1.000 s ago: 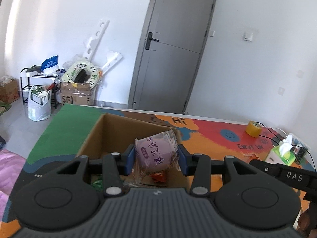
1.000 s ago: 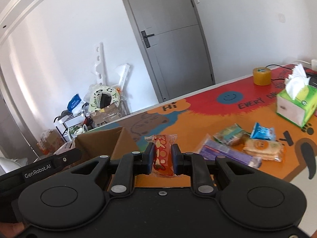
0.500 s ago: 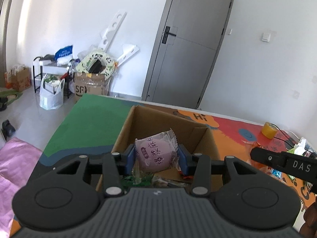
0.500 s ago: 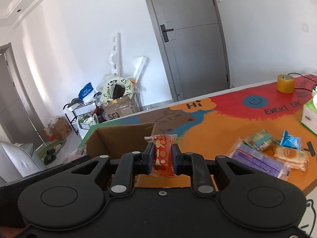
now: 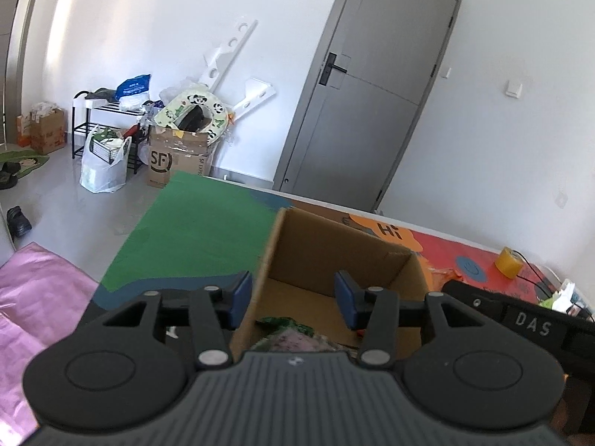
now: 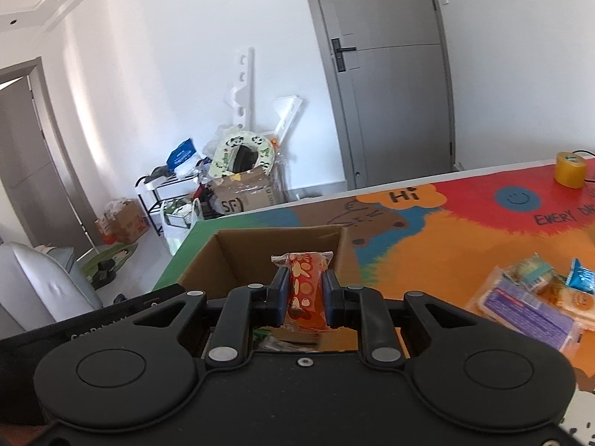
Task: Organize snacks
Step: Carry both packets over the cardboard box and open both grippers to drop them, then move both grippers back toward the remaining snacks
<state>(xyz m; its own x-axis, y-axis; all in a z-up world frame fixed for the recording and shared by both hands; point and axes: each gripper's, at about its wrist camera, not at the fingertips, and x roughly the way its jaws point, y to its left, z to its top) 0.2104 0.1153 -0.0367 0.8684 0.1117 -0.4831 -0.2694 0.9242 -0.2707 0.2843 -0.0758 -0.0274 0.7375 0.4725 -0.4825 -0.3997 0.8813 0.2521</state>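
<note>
Your left gripper (image 5: 293, 299) hangs over the open cardboard box (image 5: 336, 245) with its blue pads (image 5: 241, 291) standing apart and nothing between them; its jaws have just been opening, and the pink packet (image 5: 297, 342) lies below them inside the box, just beside a green wrapper (image 5: 284, 323), partly hidden by the gripper's body; your right gripper (image 6: 305, 291) is clamped fully onto an orange snack packet (image 6: 305, 290) printed with pale shapes, which stands upright between the pads with its crimped top edge poking above them; that packet sits in front of the same box (image 6: 282, 249), over its near edge, and the box's far wall shows behind it; the box rests on a brightly coloured table mat (image 6: 427, 245), green at the box's left side and orange and red to its right; on the orange part to your right, well apart from the box, lies a loose cluster of snacks: a purple packet (image 6: 528, 312), a teal packet (image 6: 535, 273), a blue packet (image 6: 582, 278) and an orange biscuit pack (image 6: 569, 297), touching or overlapping one another; a yellow tape roll (image 6: 569, 169) stands near the far edge of the table; from the left wrist view the black body of your right gripper (image 5: 520, 319), lettered DAS, crosses just to the right of the box.
</note>
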